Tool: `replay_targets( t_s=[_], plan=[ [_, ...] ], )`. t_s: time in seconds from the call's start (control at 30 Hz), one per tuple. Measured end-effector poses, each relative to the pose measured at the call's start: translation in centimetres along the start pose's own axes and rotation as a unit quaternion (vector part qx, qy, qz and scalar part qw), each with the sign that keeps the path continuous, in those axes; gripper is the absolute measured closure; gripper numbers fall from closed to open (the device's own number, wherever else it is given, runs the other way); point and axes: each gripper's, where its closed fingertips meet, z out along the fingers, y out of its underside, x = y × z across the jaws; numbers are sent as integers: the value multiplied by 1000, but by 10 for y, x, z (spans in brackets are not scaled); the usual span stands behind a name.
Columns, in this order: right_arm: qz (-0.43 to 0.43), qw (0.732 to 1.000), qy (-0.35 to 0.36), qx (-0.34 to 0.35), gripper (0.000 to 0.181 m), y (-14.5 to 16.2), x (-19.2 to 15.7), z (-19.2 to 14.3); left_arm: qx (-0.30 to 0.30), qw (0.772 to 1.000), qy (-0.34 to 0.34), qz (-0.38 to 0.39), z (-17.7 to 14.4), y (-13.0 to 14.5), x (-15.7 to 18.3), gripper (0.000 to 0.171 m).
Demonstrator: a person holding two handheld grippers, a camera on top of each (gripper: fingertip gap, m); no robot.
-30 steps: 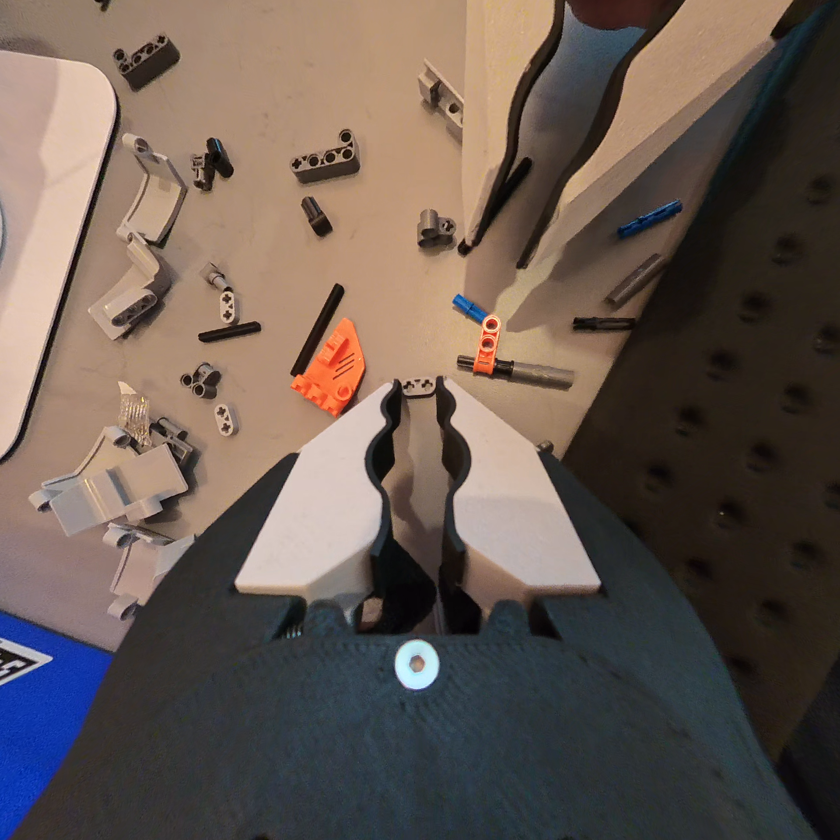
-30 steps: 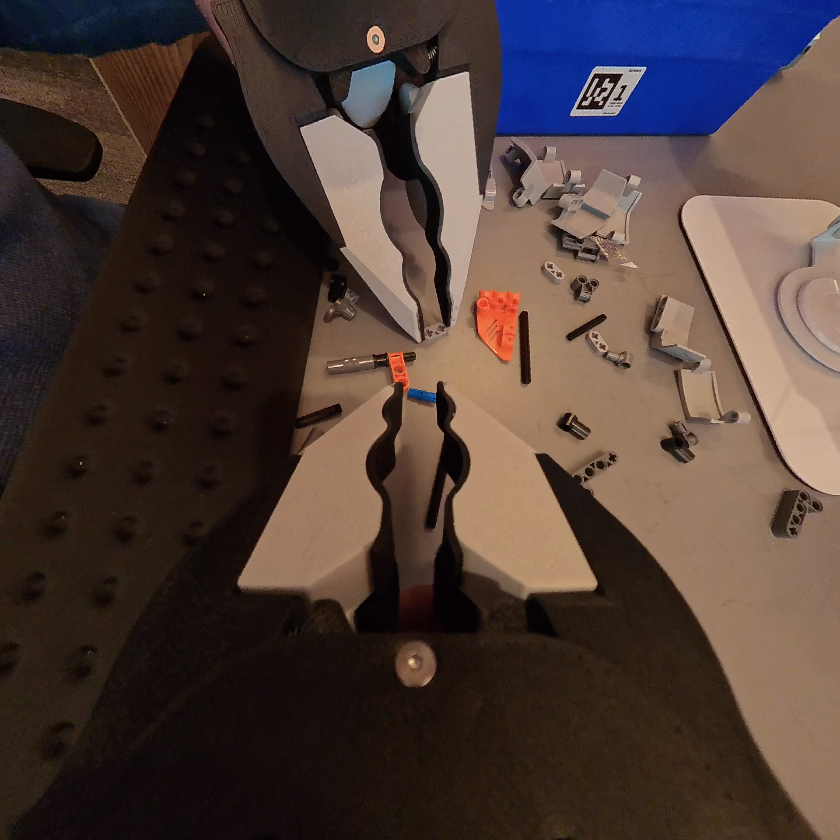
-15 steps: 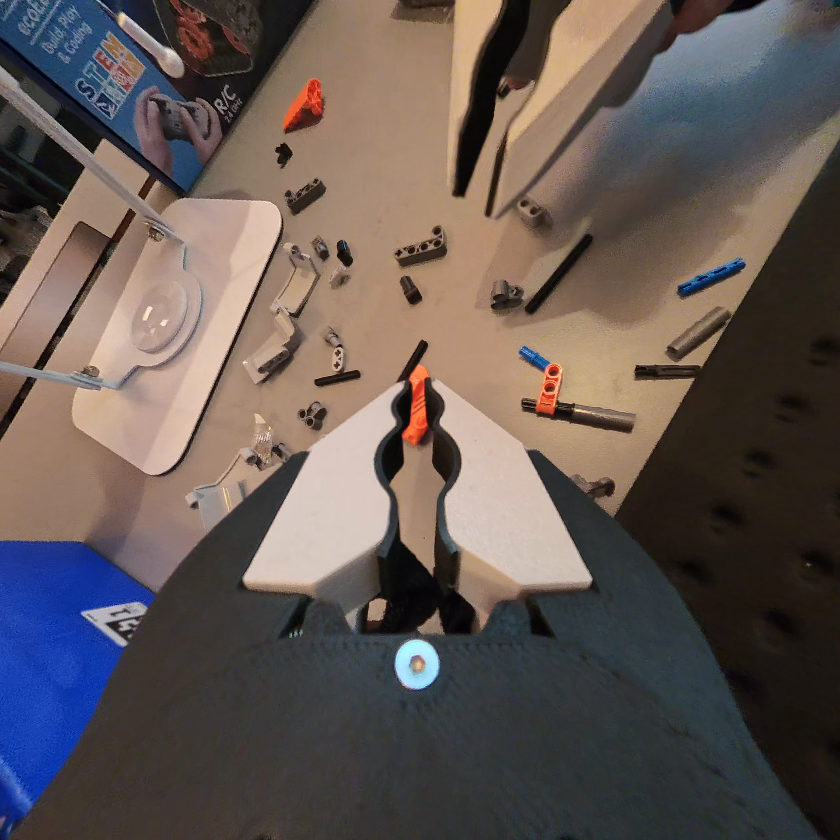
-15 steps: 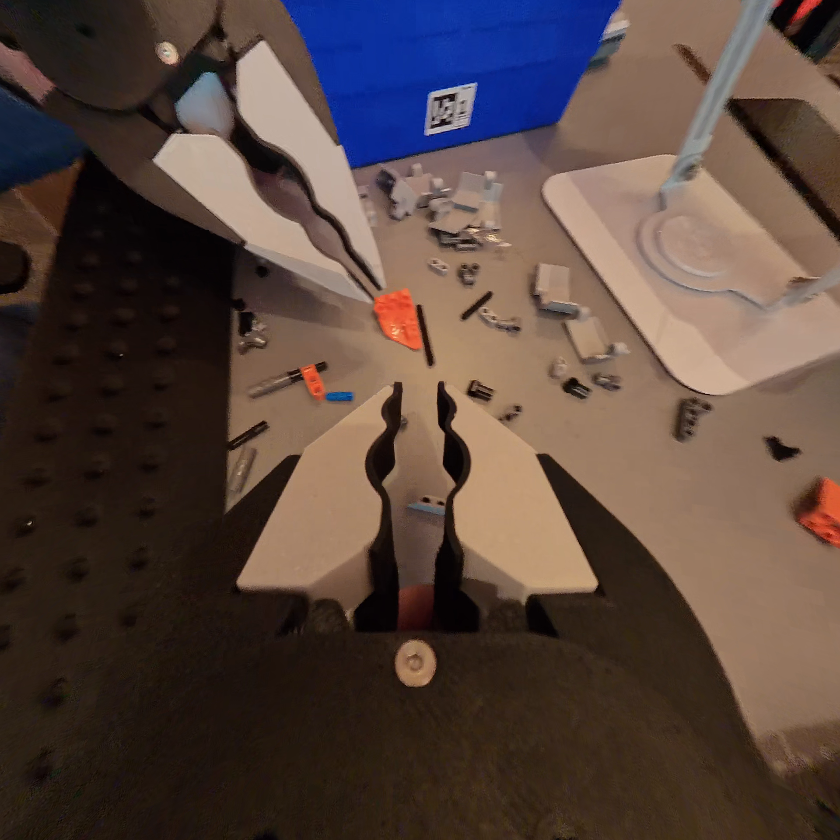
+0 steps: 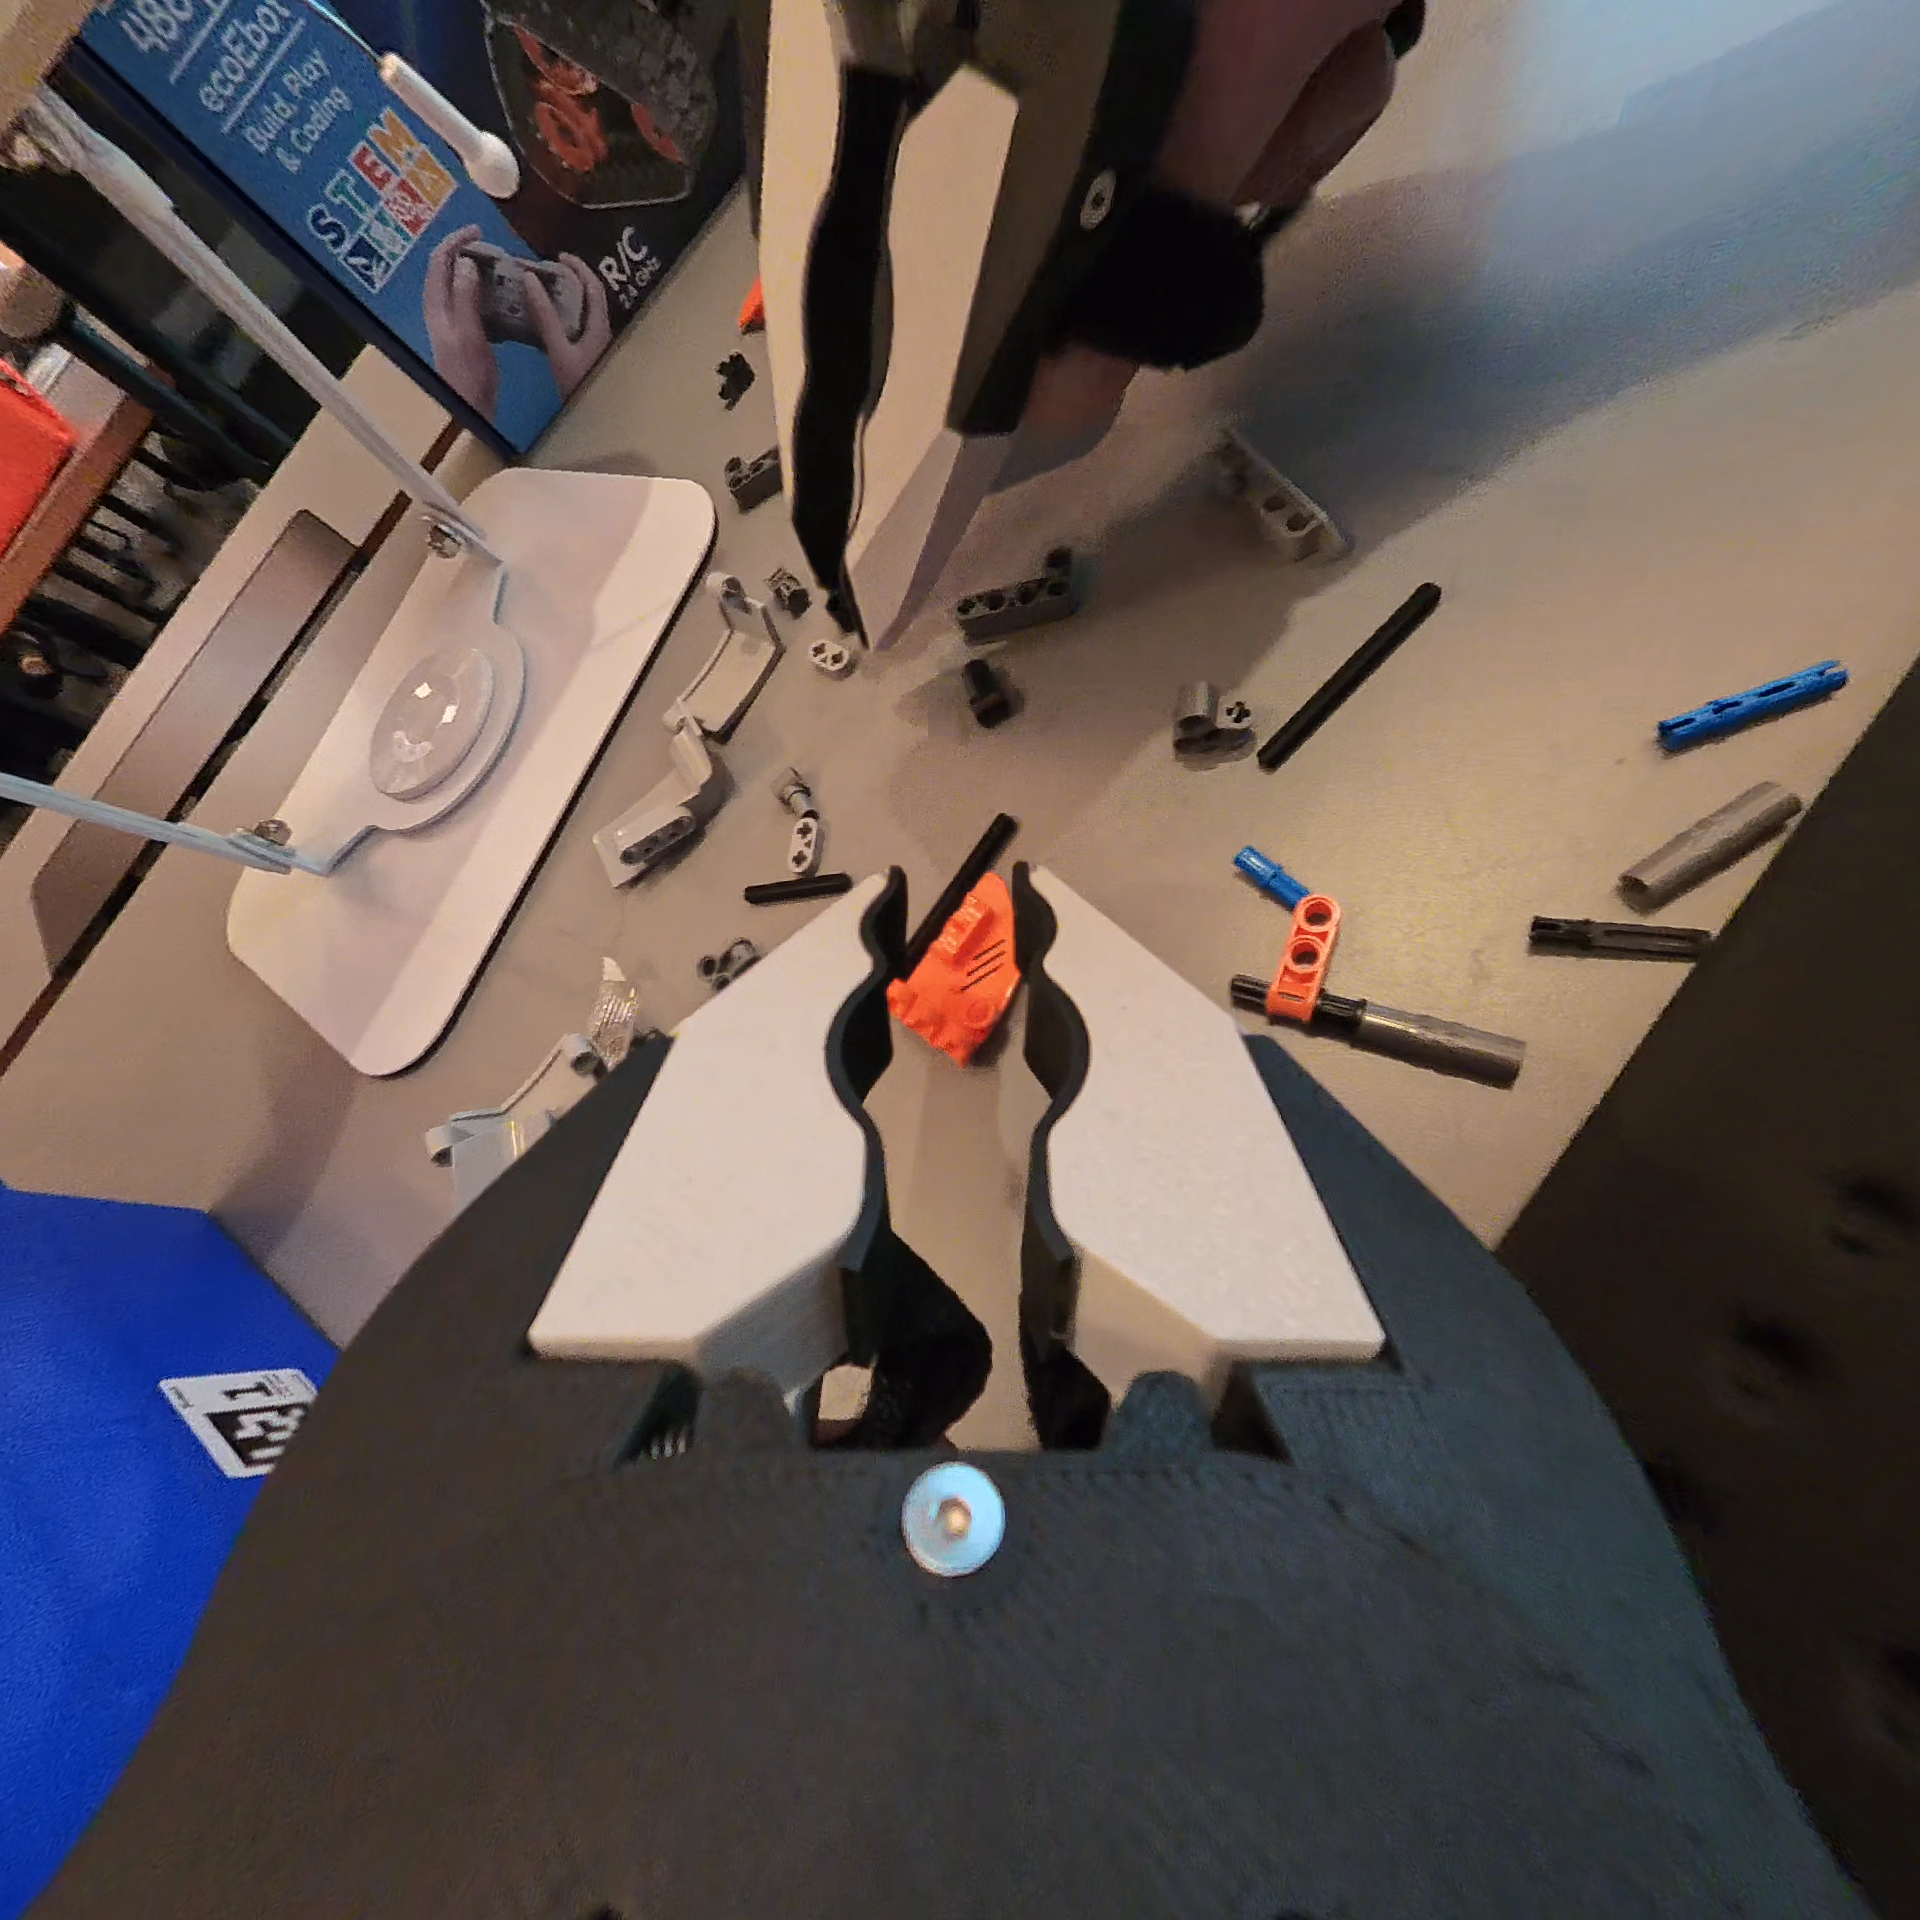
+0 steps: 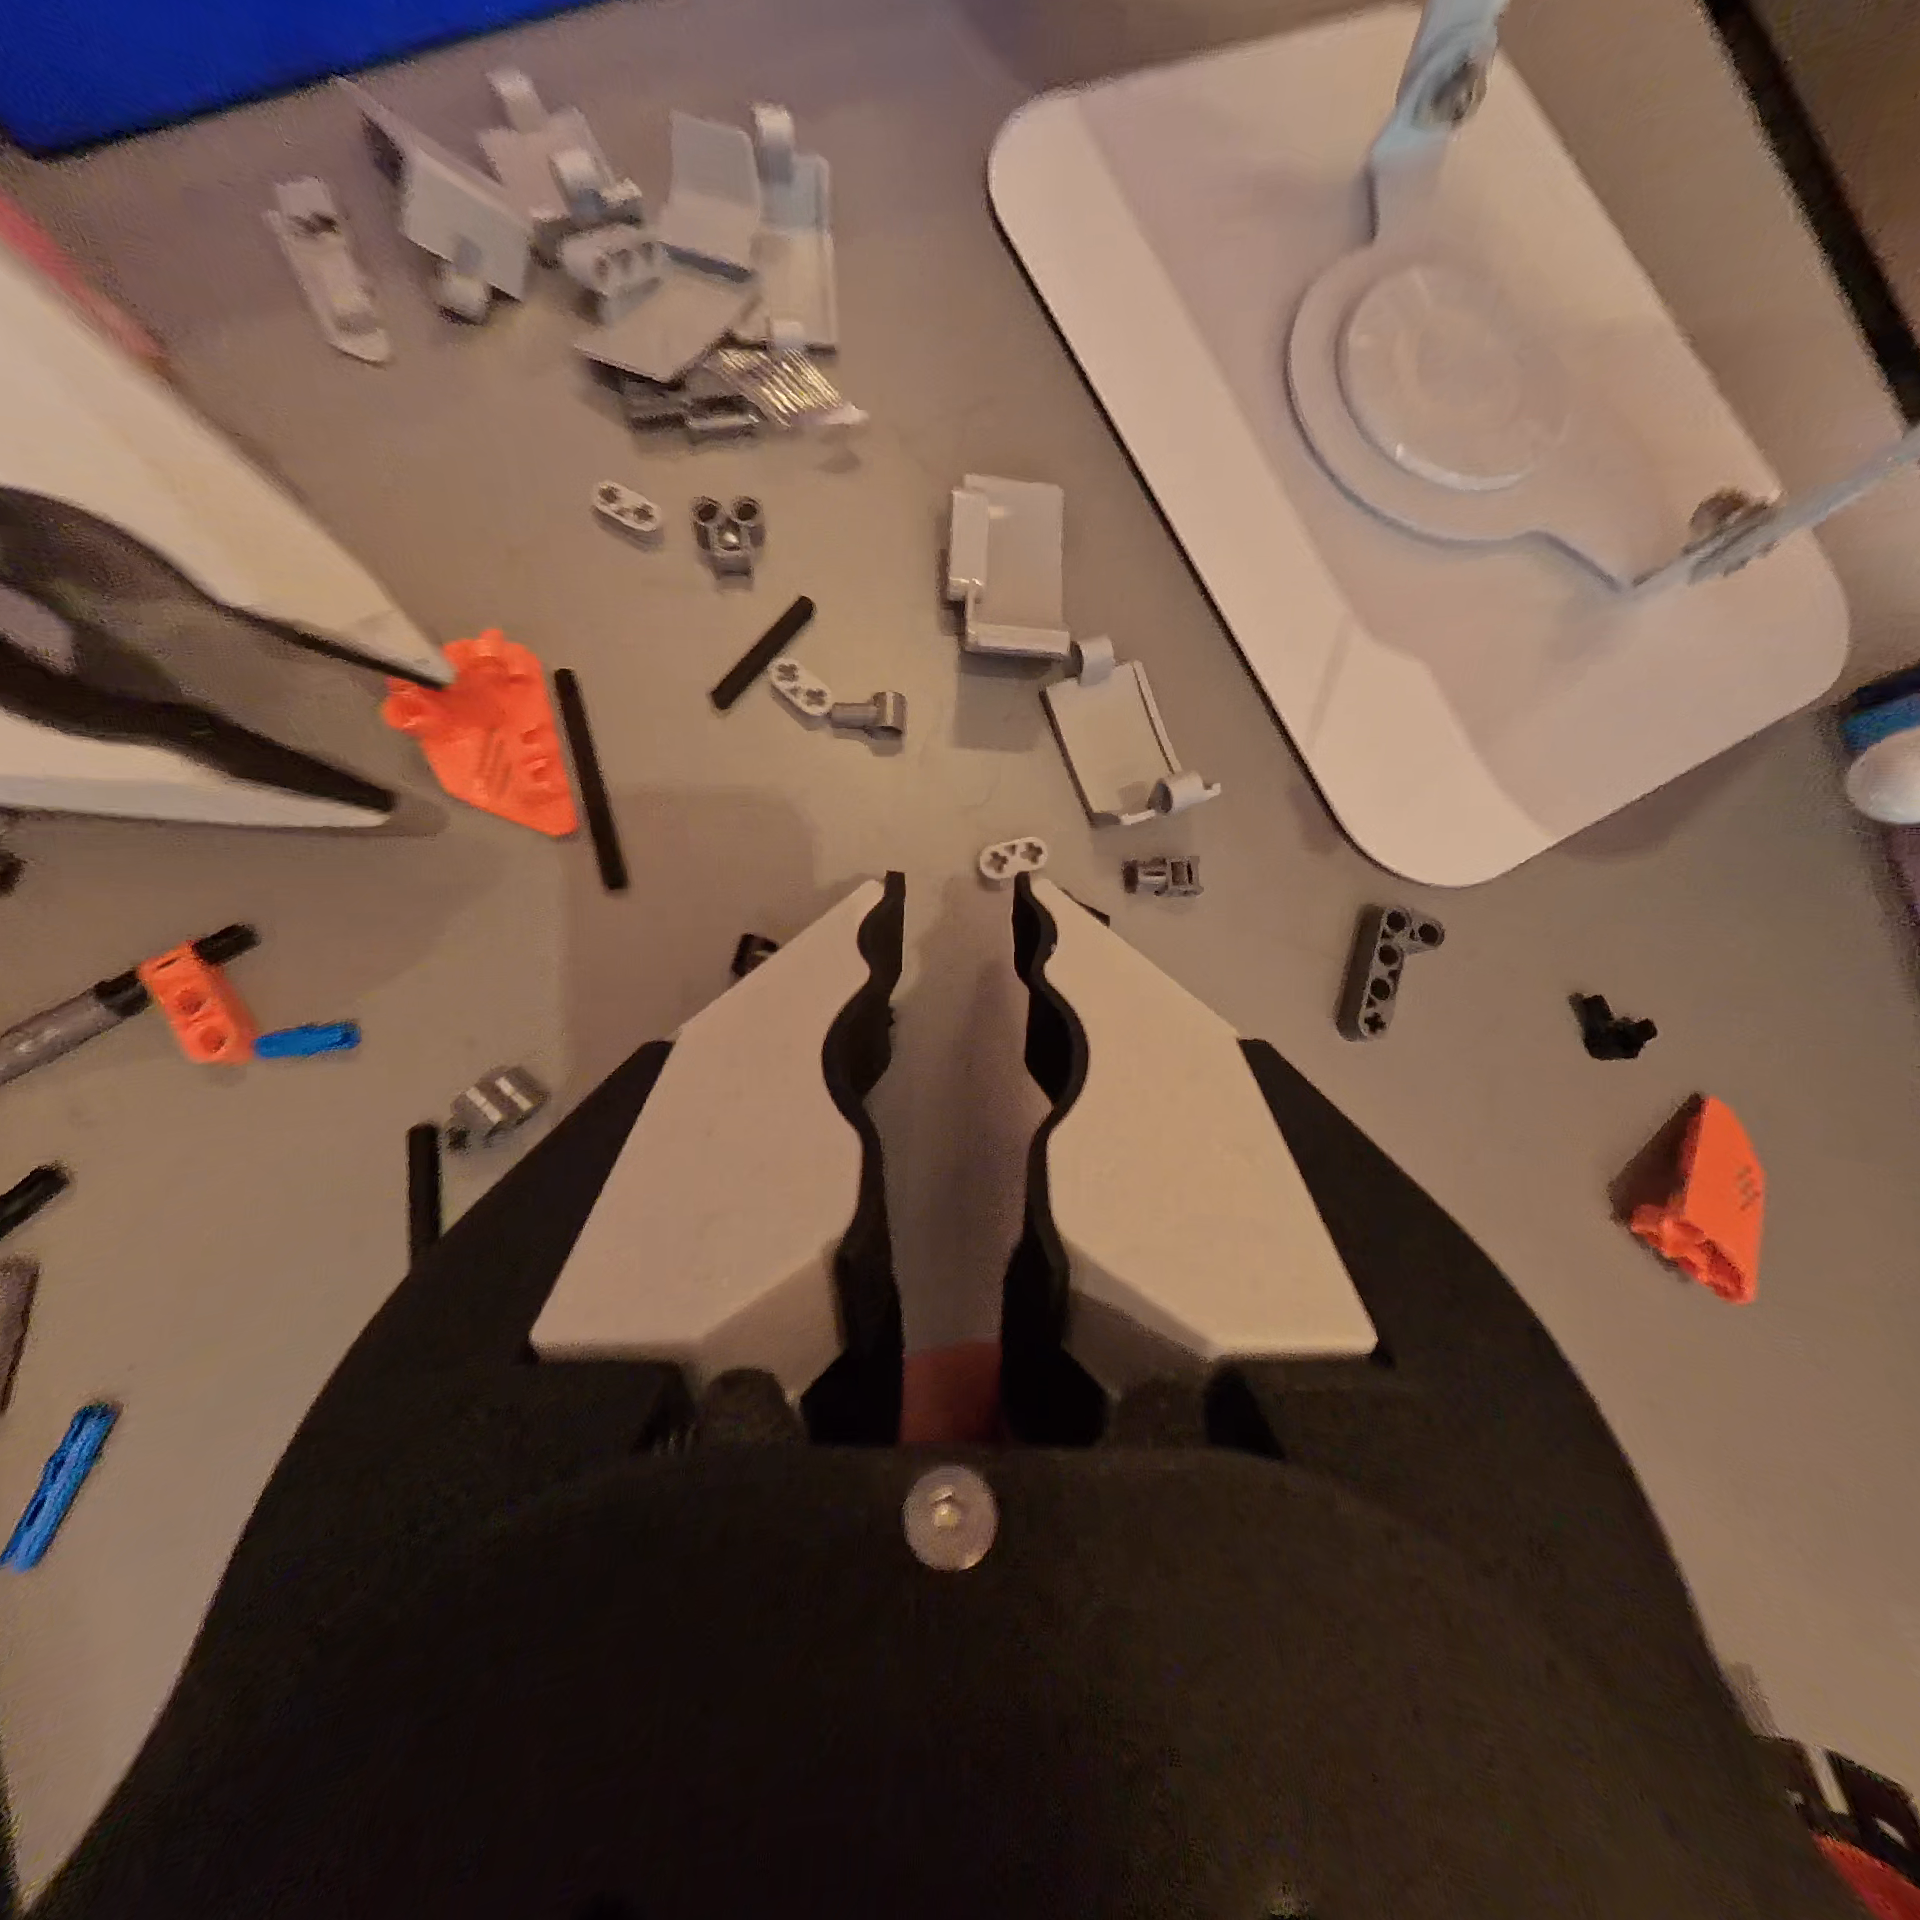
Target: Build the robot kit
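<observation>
We see the left gripper (image 5: 954, 883), jaws apart, over an orange panel (image 5: 961, 977) on the worktop (image 5: 1455, 644). Only the right view shows the right gripper (image 6: 956, 883) parted beside a small grey link (image 6: 1012, 858), plus an orange wedge (image 6: 1699, 1195).

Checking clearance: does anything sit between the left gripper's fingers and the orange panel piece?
Nothing visible does. The left gripper's open fingers frame the orange panel; the black axle lies alongside the panel's edge.
</observation>
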Motion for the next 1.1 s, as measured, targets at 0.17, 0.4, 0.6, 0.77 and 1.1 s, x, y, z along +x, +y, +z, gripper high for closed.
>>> replay_targets(
  t_s=[0.17, 0.4, 0.6, 0.77, 1.1],
  plan=[
    [44, 998, -1, -34, 164, 9, 9, 19, 12, 1000, 11, -15, 0, -2, -1, 152],
    [72, 997, -20, -20, 175, 2, 10, 26, 20, 999, 21, -21, 0, -2, 1, 152],
    [44, 999, -32, -7, 176, 3, 5, 24, 26, 999, 15, -25, -1, -3, -2, 151],
    [-63, 994, -44, 73, 177, -18, -15, -3, 50, 998, -9, -36, -5, -11, -13, 152],
    [-252, 953, 34, 163, 177, -39, -50, -63, 147, 977, 40, -152, -19, -50, -19, 154]
  ],
)
